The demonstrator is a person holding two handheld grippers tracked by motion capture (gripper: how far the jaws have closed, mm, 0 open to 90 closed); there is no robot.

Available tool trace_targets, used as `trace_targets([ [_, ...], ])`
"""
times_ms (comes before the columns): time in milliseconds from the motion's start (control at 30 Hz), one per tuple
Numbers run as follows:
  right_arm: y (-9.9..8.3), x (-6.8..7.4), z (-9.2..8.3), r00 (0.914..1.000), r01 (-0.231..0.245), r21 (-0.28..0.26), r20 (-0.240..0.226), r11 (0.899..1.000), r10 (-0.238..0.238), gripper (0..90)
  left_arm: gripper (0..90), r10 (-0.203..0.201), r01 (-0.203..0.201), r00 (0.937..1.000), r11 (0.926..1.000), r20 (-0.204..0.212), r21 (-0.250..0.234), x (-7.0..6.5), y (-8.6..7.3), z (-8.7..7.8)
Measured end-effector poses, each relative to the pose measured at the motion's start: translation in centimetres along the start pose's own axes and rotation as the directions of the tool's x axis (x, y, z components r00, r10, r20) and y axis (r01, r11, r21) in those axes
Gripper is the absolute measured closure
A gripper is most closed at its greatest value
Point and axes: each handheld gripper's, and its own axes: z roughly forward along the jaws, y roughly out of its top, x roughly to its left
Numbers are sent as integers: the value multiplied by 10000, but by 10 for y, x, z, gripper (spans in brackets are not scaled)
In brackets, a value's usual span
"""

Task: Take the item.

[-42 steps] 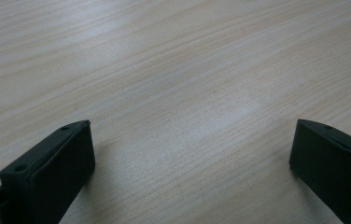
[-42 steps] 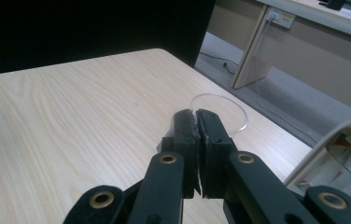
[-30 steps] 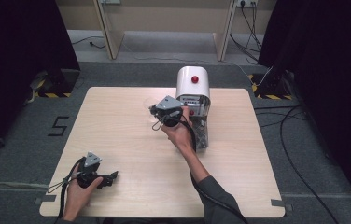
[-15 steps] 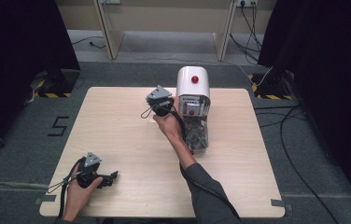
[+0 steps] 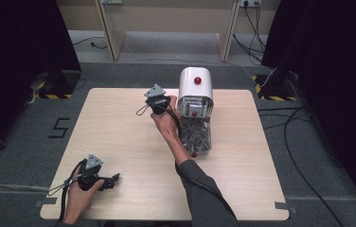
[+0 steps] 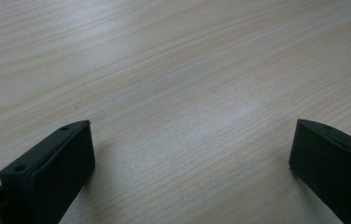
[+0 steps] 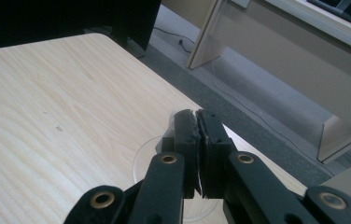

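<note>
Clear cup hangs pinched by its thin wall in the right gripper, over the far middle of the table, just left of the white dispenser. Right forearm reaches diagonally up the table from the near edge, wrist bent, hand wrapped round the gripper body, jaws tipped down toward the wood and clamped tight on the cup wall. Only the cup's round outline shows below the jaws, so its axis seems to run roughly along them, toward the tabletop; the cup is hard to make out, contents can't tell. Left gripper lies low at the near left corner, hand behind it, jaws spread wide over bare wood. Dispenser's clear front bin holds a heap of small dark pieces
</note>
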Motion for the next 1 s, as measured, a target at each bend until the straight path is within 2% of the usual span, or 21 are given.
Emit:
trace_targets([
  [167, -1, 1, 6, 9999, 111, 203, 84, 9997, -112, 879, 0, -1, 1, 10000, 10000, 0, -2, 0, 0, 0],
  [333, -6, 0, 11, 9998, -47, 371, 189, 9993, 40, 879, 0, 0, 0, 10000, 10000, -1, -3, 0, 0, 0],
  [467, -9, 1, 13, 9998, 28, 482, 187, 9988, -37, 879, 0, -3, 3, 10000, 10000, -10, -17, 0, 0, 0],
  [600, -13, 0, 16, 9997, -185, 544, 146, 9983, 178, 878, 0, -5, 5, 10000, 10000, -12, -21, 0, 0, 0],
  [667, -14, 1, 18, 9999, -47, 592, 146, 9982, 38, 876, 0, -2, 2, 10000, 10000, -11, -19, 0, 0, 0],
  [800, -18, 2, 21, 9997, -253, 754, 82, 9968, 247, 837, 0, -2, 2, 10000, 10000, -10, -18, 0, 0, 0],
  [1000, -18, 1, 21, 9993, -372, 606, 44, 9975, 370, 787, 0, -5, 5, 10000, 10000, -10, -20, 0, 0, 0],
])
